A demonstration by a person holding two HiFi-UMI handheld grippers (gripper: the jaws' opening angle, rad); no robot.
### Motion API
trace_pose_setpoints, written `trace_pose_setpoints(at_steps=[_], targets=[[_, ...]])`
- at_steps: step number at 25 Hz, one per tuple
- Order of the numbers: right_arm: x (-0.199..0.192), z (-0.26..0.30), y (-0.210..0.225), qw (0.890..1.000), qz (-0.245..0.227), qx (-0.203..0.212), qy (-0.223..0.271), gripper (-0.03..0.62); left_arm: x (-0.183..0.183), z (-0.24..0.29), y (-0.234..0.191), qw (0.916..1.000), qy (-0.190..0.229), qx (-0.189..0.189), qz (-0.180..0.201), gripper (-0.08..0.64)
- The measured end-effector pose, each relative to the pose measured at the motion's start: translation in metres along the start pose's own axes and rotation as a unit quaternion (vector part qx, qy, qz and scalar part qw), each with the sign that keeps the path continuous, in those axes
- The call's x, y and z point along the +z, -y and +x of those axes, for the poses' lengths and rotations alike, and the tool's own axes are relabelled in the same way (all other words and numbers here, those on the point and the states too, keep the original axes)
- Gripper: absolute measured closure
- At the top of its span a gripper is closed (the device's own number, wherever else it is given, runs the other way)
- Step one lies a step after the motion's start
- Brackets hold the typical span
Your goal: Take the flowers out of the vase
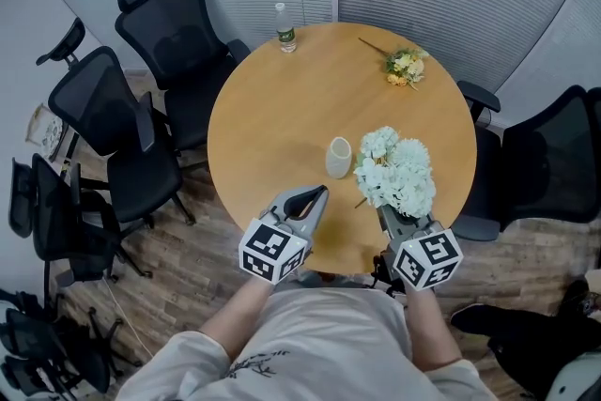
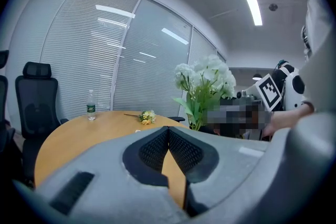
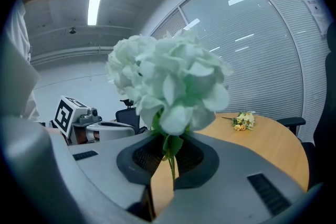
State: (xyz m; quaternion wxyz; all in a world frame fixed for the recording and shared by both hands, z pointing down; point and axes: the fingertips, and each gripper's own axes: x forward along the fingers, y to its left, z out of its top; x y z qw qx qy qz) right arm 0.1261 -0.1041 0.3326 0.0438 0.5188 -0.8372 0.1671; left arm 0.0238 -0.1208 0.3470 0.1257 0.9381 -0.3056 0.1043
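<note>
White flowers (image 1: pixel 396 174) clear of the vase (image 1: pixel 338 157), stem clamped in the right gripper (image 1: pixel 388 211). Left gripper (image 1: pixel 317 194) closed on nothing. Vase looks empty, its mouth hard to read. Next, probably: lay the bunch on the table (image 1: pixel 272 122), then release.

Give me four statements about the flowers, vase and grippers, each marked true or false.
1. The right gripper holds the white flowers by the stem. True.
2. The vase has flowers in it. False: it stands empty on the table.
3. The left gripper holds the bottle. False: its fingers are shut on nothing, and the bottle stands at the table's far edge.
4. The yellow flowers lie on the table. True.
</note>
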Motion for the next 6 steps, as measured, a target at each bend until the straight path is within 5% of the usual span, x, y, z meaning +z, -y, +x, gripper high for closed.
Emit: trace_pose_setpoints(at_steps=[6], targets=[[-0.0021,-0.0049,0.0013,1.000,0.013,0.006,0.005,0.552,-0.0032,-0.0009,0.0023,1.0000,0.000,0.000,0.000,0.551]])
